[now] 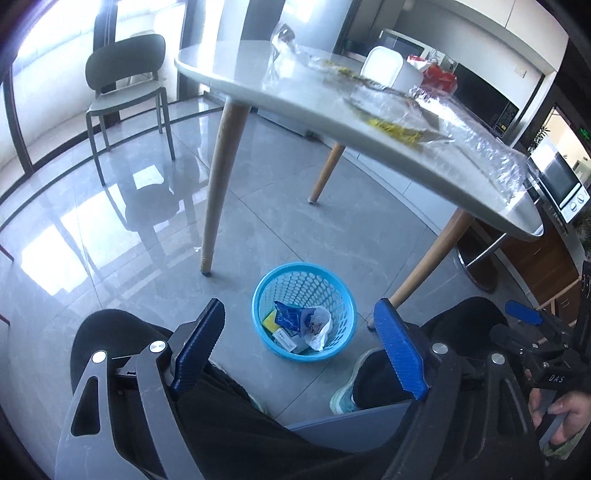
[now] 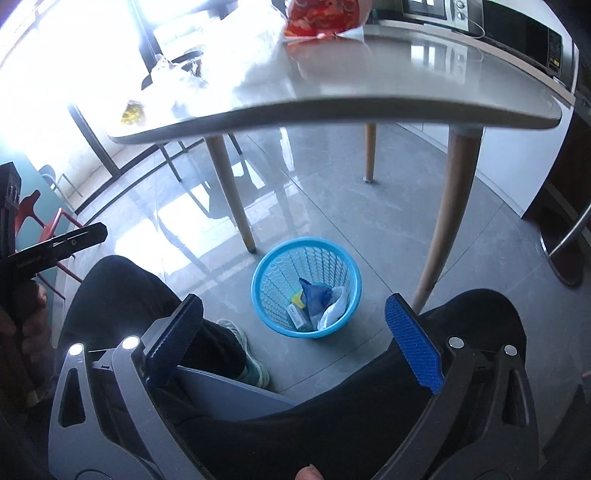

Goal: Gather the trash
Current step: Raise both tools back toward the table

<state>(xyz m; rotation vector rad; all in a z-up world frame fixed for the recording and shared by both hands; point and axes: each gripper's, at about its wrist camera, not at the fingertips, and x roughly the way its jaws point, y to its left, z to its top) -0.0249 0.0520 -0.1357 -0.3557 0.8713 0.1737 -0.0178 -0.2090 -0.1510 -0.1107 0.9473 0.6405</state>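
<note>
A blue perforated basket (image 1: 258, 295) stands on the floor under the table edge; it also shows in the right wrist view (image 2: 266, 273). Inside lie a blue wrapper (image 1: 291, 315), a crumpled white wrapper (image 1: 320, 325), something yellow and a small white item. On the grey table (image 1: 236, 77) lie clear plastic wrappers (image 1: 443, 122) with yellow print and a red snack bag (image 2: 321, 14). My left gripper (image 1: 299, 325) is open and empty, held low above the basket. My right gripper (image 2: 295, 314) is open and empty, also above the basket.
The person's black-clad knees (image 2: 122, 280) and teal shoes (image 1: 343, 391) flank the basket. Wooden table legs (image 1: 221, 177) stand behind it. A green chair (image 1: 125, 81) is by the window. A white container (image 1: 384, 70) sits on the table. Microwaves (image 2: 439, 11) line the counter.
</note>
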